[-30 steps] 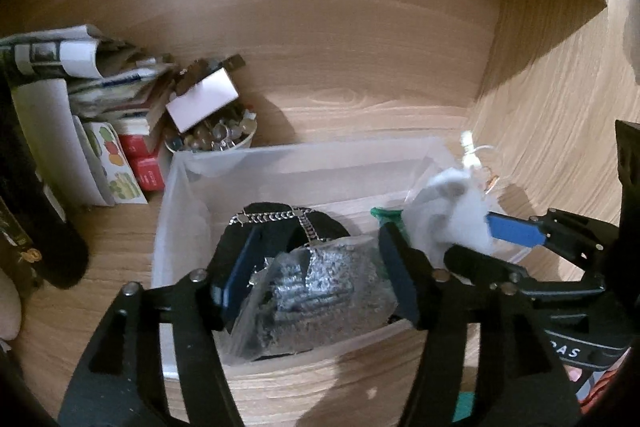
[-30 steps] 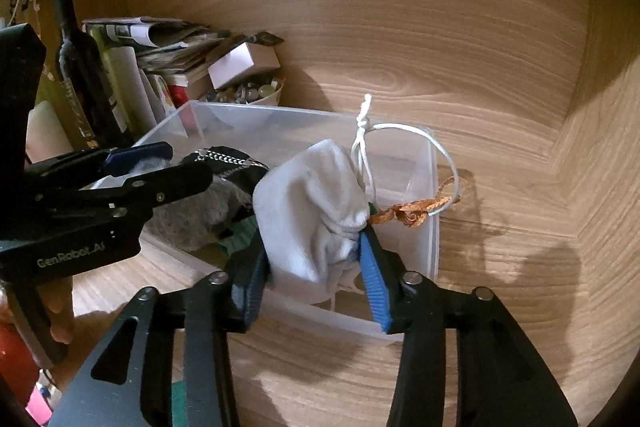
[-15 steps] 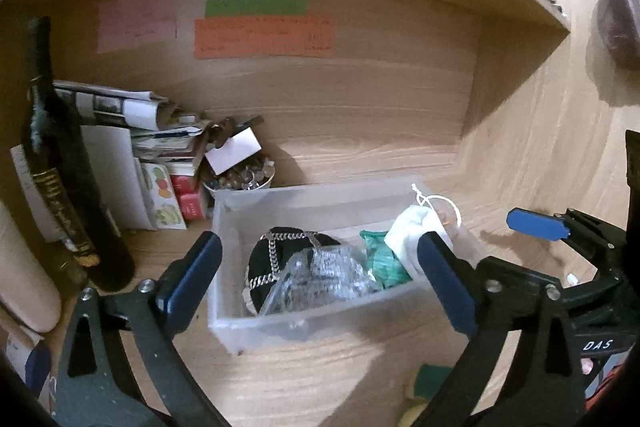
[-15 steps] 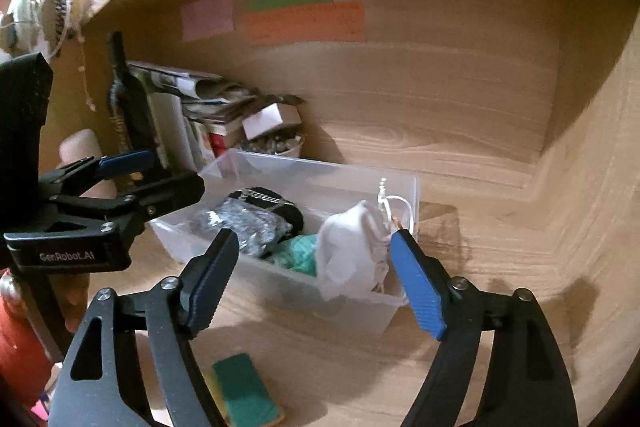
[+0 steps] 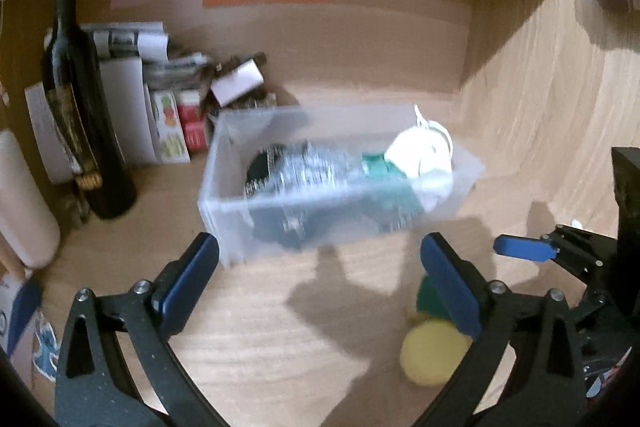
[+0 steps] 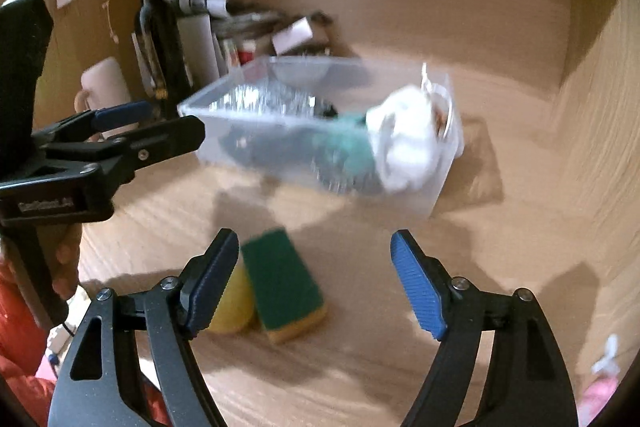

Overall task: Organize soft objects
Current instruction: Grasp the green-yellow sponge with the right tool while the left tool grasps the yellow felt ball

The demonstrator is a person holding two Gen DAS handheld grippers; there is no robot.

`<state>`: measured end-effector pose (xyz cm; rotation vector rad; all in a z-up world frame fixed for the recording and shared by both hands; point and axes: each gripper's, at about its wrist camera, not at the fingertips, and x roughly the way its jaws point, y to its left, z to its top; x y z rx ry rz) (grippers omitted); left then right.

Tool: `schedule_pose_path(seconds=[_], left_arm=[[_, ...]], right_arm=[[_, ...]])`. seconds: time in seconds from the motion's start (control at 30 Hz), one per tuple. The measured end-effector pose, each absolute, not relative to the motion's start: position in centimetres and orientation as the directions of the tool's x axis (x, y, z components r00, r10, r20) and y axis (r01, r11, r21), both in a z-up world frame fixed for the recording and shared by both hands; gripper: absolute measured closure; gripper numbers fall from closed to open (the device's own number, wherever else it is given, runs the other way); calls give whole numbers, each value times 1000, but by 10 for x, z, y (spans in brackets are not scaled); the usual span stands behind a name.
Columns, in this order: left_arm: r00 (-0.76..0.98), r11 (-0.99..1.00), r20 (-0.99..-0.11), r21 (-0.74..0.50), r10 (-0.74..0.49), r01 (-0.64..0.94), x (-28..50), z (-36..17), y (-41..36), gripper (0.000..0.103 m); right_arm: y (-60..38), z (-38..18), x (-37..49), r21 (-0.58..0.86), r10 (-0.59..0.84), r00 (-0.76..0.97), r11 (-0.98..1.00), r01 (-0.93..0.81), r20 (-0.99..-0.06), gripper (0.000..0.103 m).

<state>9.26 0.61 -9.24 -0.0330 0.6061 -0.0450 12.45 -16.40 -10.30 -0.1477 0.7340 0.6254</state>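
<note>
Both spread wide and empty: left gripper (image 5: pixel 320 283), right gripper (image 6: pixel 314 281), presumably freed for green-and-yellow rectangular foam sponge (image 6: pixel 286 283) outside clear plastic bin (image 6: pixel 436 187).

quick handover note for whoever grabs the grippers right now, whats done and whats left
Left gripper: open, empty, in front of the clear bin.
Right gripper: open, empty, above the desk.
In the bin: white pouch at the right end, teal item beside it, silver pouch and a black item toward the left.
Left outside on the desk: green-topped sponge and a yellow sponge beside it.
Next, probably: sponges into the bin.
</note>
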Motion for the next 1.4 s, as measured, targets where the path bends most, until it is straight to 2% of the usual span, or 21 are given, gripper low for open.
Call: schedule_pose_path(seconds=[0.23,0.3,0.33,0.7,0.83,0.9,1.1,1.2,1.23,1.4], left_arm=[[773,996,-630,-70,-81,48,83,-117,0,1],[764,996,-640,-71,-88,56,80,-122,-4,1],[762,996,-641,-70,-90,59,79,-124,-6,1],[737,984,-653,-87,-175,156,71,-139,-39,1],[720,972,-656,-101,-226,213,70,-143,-53,18],[712,968,-659,-112,-242,225,71,-144,-58,23],[658,946,-684,-173,-315,274,83,-154,-70,45],[657,946,-684,-181,-317,268,88,-155,-70,55],[653,945,-686,-190,-321,265,91,-155,-69,63],[667,951,-678,-194,-307,241,93,-152,-67,64]], right_arm=[[-163,-126,119,106,476,516,799,-592,-712,46],[-161,-131,118,111,481,499,791,-602,-720,64],[-160,-134,118,114,481,491,788,-604,-727,66],[-193,-121,109,92,433,594,852,-516,-678,70],[-203,-116,106,80,412,622,868,-490,-666,70],[-206,-115,105,80,410,625,870,-486,-664,70],[-206,-119,104,71,394,628,877,-475,-671,71],[-210,-122,106,111,419,607,871,-478,-676,71],[-211,-122,106,117,425,603,869,-481,-675,71],[-209,-116,103,105,424,619,869,-483,-661,71]])
